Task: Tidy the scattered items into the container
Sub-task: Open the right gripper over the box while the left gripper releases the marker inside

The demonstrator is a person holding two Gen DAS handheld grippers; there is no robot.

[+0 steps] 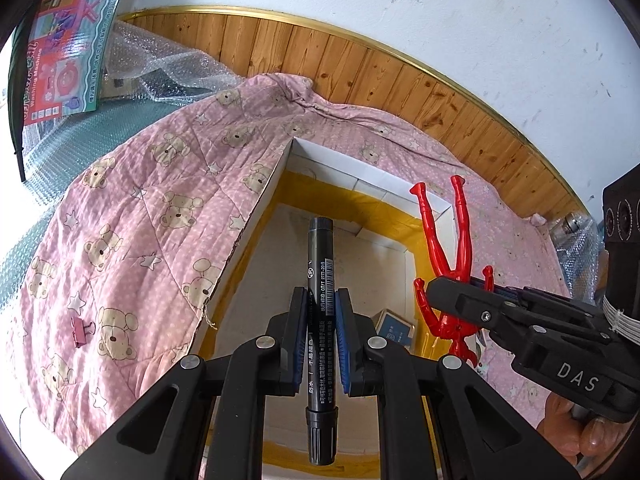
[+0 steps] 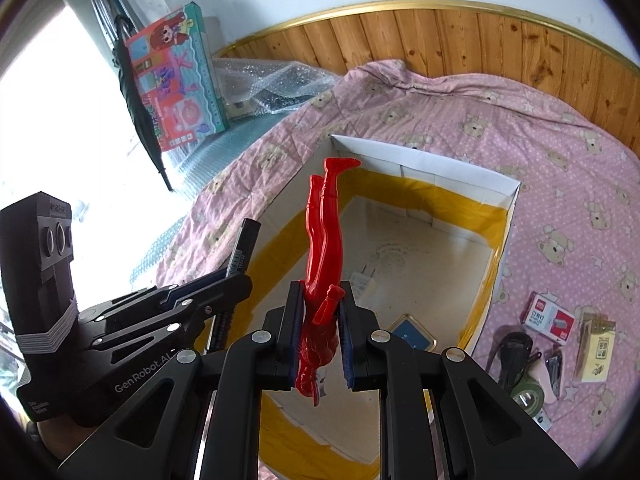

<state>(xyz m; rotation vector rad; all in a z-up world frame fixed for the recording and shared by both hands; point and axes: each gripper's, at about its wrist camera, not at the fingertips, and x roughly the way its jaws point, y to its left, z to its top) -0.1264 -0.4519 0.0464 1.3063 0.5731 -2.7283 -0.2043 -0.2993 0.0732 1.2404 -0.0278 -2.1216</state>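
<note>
Now the left gripper [image 1: 320, 320] is clenched on a black marker [image 1: 320, 300], which stands between the blue pads and points forward above the open cardboard box [image 1: 256, 216]. Beside it, the right gripper [image 2: 320, 320] is closed around a red toy figure [image 2: 324, 248]; the figure is held at its body with the legs pointing away from the camera, also above the box. Both tools are close to each other over the near part of the box. Inside the box, on its pale bottom, lie a small blue flat case [image 2: 412, 334] and a white plug [image 2: 362, 278]. The box sits on a pink blanket [image 2: 560, 168] with bear pictures. On the blanket, to the right of the box, lie a stapler box [image 2: 548, 318], a roll of green tape [image 2: 528, 396], a yellow packet [image 2: 598, 348] and a dark clip-like thing I cannot identify. To the left of the box lies a pink binder clip [image 1: 80, 332].
</note>
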